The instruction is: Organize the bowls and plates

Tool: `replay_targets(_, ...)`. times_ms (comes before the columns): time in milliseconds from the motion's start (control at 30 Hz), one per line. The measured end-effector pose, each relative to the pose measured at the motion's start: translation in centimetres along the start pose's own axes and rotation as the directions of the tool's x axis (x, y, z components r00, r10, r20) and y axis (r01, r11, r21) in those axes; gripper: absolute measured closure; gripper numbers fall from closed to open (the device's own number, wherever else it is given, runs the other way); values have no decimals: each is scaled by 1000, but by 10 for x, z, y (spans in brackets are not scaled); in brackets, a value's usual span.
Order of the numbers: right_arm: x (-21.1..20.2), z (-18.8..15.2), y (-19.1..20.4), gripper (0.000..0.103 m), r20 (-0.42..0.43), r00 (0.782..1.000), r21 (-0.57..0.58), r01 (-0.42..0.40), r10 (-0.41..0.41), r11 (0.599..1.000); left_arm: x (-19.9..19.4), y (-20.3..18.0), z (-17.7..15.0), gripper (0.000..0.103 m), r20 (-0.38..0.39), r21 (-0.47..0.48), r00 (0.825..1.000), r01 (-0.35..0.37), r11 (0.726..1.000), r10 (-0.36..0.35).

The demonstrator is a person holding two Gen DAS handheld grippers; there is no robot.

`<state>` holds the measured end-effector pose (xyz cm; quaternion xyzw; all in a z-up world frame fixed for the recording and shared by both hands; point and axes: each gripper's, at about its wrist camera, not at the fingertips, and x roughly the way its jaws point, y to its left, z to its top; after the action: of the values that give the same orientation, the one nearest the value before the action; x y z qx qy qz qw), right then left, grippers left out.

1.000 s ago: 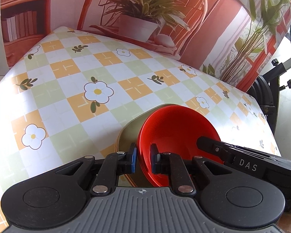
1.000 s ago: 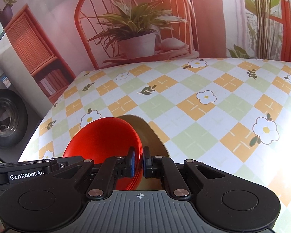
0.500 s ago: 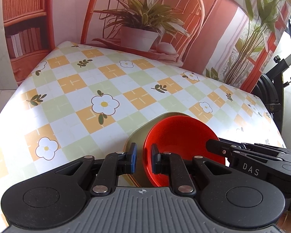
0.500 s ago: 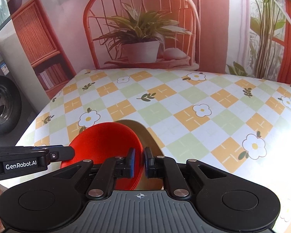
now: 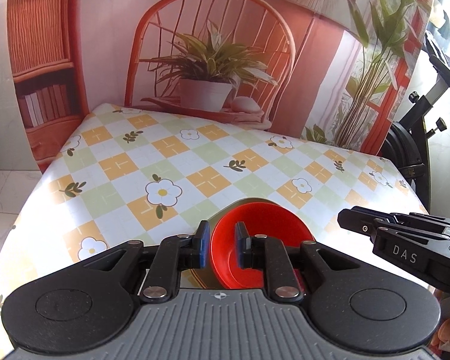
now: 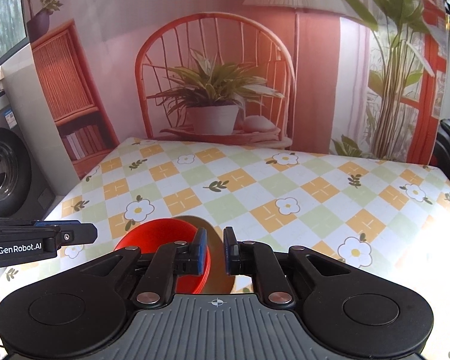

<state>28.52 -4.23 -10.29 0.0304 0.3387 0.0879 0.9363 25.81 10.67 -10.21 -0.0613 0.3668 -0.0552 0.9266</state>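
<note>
Left wrist view: a red bowl (image 5: pixel 259 240) sits on an olive-tan plate (image 5: pixel 249 201) near the 6 o'clock edge of a table (image 5: pixel 120 165) covered in an orange, green and white check cloth with daisies. The left gripper (image 5: pixel 222 243) hovers over the bowl's left rim, its blue-padded fingers (image 5: pixel 203 241) apart and clamping nothing. At 3 o'clock, the right gripper (image 5: pixel 349 217) enters from the side.

Right wrist view: the same bowl (image 6: pixel 165 237) lies at 7 o'clock from the right gripper (image 6: pixel 215 249), whose fingers (image 6: pixel 229 247) stand apart over the plate (image 6: pixel 217 273). The left gripper (image 6: pixel 87 234) shows at 9 o'clock. A printed backdrop (image 6: pixel 216 69) of a chair and potted plant stands behind the table (image 6: pixel 315 180).
</note>
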Motion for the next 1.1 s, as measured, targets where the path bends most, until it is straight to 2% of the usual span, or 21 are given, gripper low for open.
replay_targets(67, -15, 3, -1, 88, 28, 1000, -6, 9, -9, 1000, -16, -5, 2, 62, 33, 21, 999, -9, 1000, 8)
replay_targets(200, -50, 10, -8, 83, 92, 996, -1, 19, -19, 1000, -51, -15, 9, 52, 104, 52, 995, -2, 999, -3)
replay_targets(267, -68, 13, -12, 74, 125, 992, 4, 26, -26, 1000, -69, -22, 11, 44, 140, 67, 990, -2, 998, -7)
replay_targets(333, -85, 14, -15, 69, 155, 987, 10, 30, -32, 999, -86, -30, 12, 39, 174, 90, 985, -14, 996, -2)
replay_targets(400, -104, 16, -19, 60, 184, 982, 18, 36, -39, 999, -101, -37, 12, 32, 200, 109, 980, -24, 994, 2)
replay_targets(467, -121, 18, -23, 43, 215, 976, 26, 34, -39, 999, -114, -44, 13, 29, 225, 118, 974, -28, 993, 1)
replay_targets(600, -154, 18, -30, 22, 265, 964, 43, 26, -36, 999, -145, -52, 9, 18, 288, 109, 957, -31, 994, -2)
replay_targets(667, -171, 17, -35, 6, 296, 954, 59, 26, -42, 998, -159, -54, 8, 18, 320, 105, 947, -29, 994, -6)
replay_targets(767, -192, 15, -41, 2, 330, 943, 76, 27, -50, 997, -178, -63, 5, 15, 352, 105, 936, -50, 993, 10)
replay_targets(967, -225, 10, -45, 0, 360, 930, 67, 48, -69, 997, -209, -83, 0, 12, 420, 124, 901, -180, 976, 112)
replay_targets(1033, -234, 7, -45, 0, 359, 930, 64, 59, -78, 996, -219, -85, -2, 12, 426, 122, 898, -177, 977, 109)
replay_targets(1100, -243, 4, -44, 0, 361, 929, 62, 64, -83, 996, -228, -83, -3, 12, 428, 110, 900, -143, 984, 83)
